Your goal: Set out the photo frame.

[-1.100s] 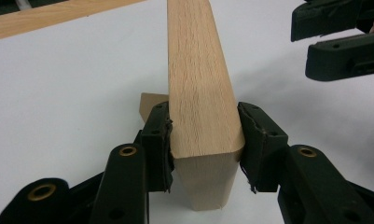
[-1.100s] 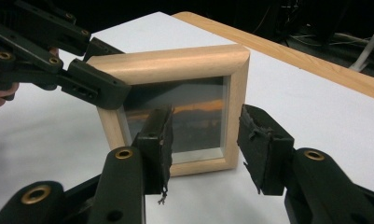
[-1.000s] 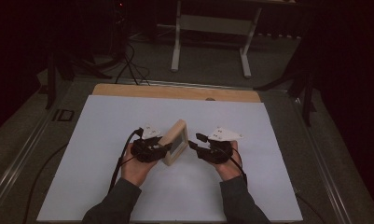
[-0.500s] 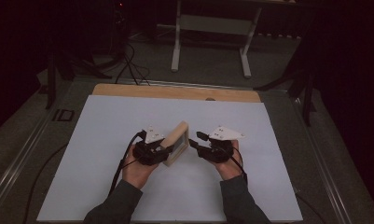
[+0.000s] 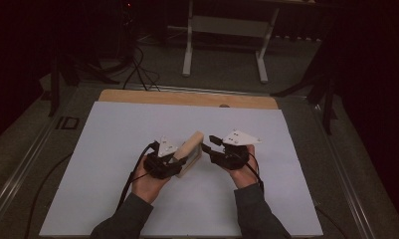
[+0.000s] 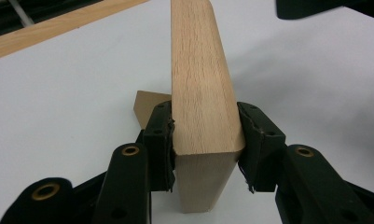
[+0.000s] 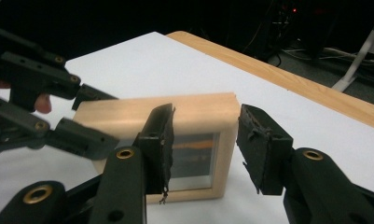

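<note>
The left gripper [image 6: 205,135] clamps the thick pale wooden picture frame [image 5: 189,153] by its edge, propping it upright on the white table sheet [image 5: 112,139]. Right of the frame, the right gripper [image 7: 204,140] faces its glass, jaws parted, unclamped.

hidden: wooden frame [image 7: 184,140] picture blurred | frame front partly behind right claw [image 7: 205,149]

The left gripper [image 6: 205,140] clamps both jaws on the edge of an upright wooden frame [image 6: 201,88] above the white tabletop [image 6: 58,107], a small wooden piece [image 6: 145,106], perhaps its stand, behind.
</note>
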Demonstrator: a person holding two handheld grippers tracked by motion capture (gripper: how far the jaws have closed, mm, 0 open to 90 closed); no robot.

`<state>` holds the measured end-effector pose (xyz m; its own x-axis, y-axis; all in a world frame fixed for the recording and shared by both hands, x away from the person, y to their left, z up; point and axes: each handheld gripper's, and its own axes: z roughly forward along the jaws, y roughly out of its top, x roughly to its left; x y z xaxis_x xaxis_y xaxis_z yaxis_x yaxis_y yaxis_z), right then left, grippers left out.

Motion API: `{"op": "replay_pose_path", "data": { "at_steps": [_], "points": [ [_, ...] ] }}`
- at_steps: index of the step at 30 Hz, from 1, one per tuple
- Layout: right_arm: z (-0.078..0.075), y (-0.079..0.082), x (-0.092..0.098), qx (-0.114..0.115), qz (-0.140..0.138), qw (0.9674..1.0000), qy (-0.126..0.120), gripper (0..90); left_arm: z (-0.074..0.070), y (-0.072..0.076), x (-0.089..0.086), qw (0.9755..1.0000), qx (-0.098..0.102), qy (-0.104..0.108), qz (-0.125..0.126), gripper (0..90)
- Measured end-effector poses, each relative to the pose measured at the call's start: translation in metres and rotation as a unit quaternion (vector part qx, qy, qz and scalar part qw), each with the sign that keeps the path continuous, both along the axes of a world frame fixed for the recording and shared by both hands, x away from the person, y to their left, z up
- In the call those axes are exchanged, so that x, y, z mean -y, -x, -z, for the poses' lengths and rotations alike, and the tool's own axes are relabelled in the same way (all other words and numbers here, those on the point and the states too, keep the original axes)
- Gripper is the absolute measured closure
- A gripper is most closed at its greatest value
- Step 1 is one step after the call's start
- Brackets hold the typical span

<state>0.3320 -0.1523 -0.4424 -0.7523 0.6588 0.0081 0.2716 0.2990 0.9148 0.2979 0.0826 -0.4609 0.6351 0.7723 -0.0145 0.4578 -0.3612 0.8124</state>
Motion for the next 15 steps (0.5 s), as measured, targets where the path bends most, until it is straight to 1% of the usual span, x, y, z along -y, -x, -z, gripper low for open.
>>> {"op": "replay_pose_path", "data": {
  "at_steps": [10, 15],
  "points": [
    [-0.005, -0.012, -0.009, 0.005, 0.010, 0.9999, 0.006, 61.1, 0.001, 0.002, 0.000, 0.9999, 0.005, -0.002, 0.009, 59.9],
    [-0.007, -0.019, -0.017, 0.013, 0.013, 0.9997, 0.013, 67.0, 0.001, 0.003, 0.001, 0.9999, 0.009, -0.003, 0.011, 60.0]
  ]
}}
